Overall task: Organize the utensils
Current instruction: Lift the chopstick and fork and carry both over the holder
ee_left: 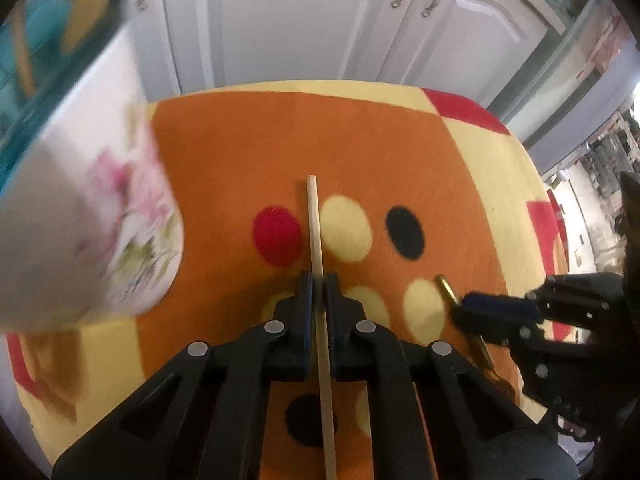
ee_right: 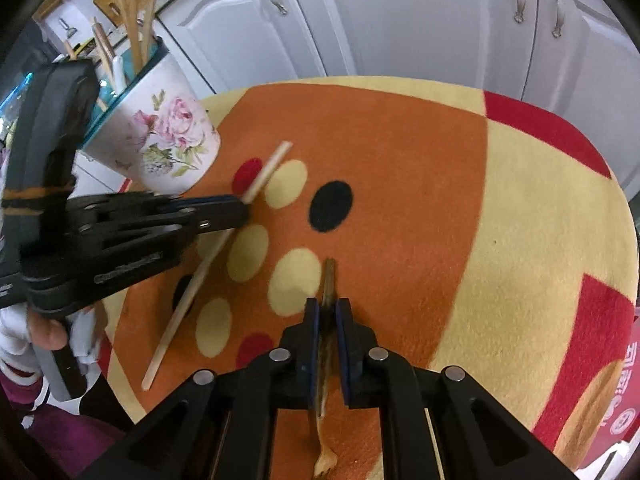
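Note:
My left gripper [ee_left: 319,280] is shut on a pale wooden chopstick [ee_left: 316,240] and holds it over the table; from the right wrist view the same gripper [ee_right: 240,210] and chopstick [ee_right: 192,292] show at the left. My right gripper [ee_right: 327,304] is shut on a dark brown wooden utensil [ee_right: 329,280]; it also shows in the left wrist view [ee_left: 456,304] at the right. A white floral utensil holder [ee_right: 168,140] with a teal rim stands at the left, holding several wooden utensils [ee_right: 140,20]. It is blurred in the left wrist view [ee_left: 92,200].
The round table wears an orange, yellow and red dotted cloth [ee_right: 440,200]. White cabinet doors [ee_right: 400,20] stand behind it. A person's hand [ee_right: 48,332] holds the left gripper at the left edge.

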{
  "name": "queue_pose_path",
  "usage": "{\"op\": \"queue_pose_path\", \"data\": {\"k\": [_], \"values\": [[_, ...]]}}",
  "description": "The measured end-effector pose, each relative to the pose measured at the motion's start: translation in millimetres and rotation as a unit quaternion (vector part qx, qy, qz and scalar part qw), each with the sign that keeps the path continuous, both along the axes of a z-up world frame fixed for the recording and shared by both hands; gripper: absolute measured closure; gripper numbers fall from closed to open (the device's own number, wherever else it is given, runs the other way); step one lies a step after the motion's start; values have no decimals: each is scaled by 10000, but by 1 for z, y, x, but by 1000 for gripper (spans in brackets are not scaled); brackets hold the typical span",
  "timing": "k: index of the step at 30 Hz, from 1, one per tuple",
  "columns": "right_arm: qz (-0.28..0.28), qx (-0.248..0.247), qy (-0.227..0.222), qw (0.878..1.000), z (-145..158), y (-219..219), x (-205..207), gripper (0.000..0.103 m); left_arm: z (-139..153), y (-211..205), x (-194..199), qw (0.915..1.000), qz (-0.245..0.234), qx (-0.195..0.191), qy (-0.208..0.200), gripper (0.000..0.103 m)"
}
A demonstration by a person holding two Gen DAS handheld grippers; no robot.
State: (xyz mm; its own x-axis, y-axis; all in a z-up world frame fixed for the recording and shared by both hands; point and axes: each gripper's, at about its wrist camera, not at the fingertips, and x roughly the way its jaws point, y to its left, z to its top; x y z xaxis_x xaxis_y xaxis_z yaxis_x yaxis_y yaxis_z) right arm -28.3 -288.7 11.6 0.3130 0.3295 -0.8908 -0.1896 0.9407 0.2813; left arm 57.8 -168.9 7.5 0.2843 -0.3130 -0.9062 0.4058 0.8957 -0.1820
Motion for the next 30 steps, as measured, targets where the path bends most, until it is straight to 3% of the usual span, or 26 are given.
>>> {"op": "queue_pose_path", "data": {"k": [3, 4, 7, 9, 12, 14, 15, 16, 19, 30], "values": [[-37, -75, 46, 10000, 1, 4, 7, 86, 0, -3, 4, 9999, 32, -113, 88, 97], [-13, -102, 52, 9999, 2, 7, 9, 79, -1, -8, 5, 9998, 57, -110, 123, 93], [49, -190, 6, 9998, 2, 13, 13, 77, -1, -18, 11, 9999, 123, -86, 60, 79], [80, -186, -43, 9998, 1, 8, 15, 78, 1, -29, 16, 9998, 160, 58, -81, 75], [69, -263, -177, 9995, 0, 3, 14, 96, 3, -39, 17, 9984, 151, 444, -301, 75], [47, -182, -204, 9996, -1, -2, 11, 96, 4, -44, 16, 9975, 63, 573, -408, 75], [35, -137, -193, 9997, -1, -4, 11, 97, 4, -45, 15, 9975, 7, 558, -433, 82], [25, -92, -200, 9998, 0, -7, 9, 97, 5, -42, 15, 9984, -35, 413, -375, 99], [-75, 206, -369, 9991, 19, -18, -2, 97, 11, -24, 13, 9998, -29, -176, -25, 99], [-163, 830, -1077, 9906, 86, -33, -35, 97, 102, 39, -34, 9902, -129, -1255, -602, 99]]}}
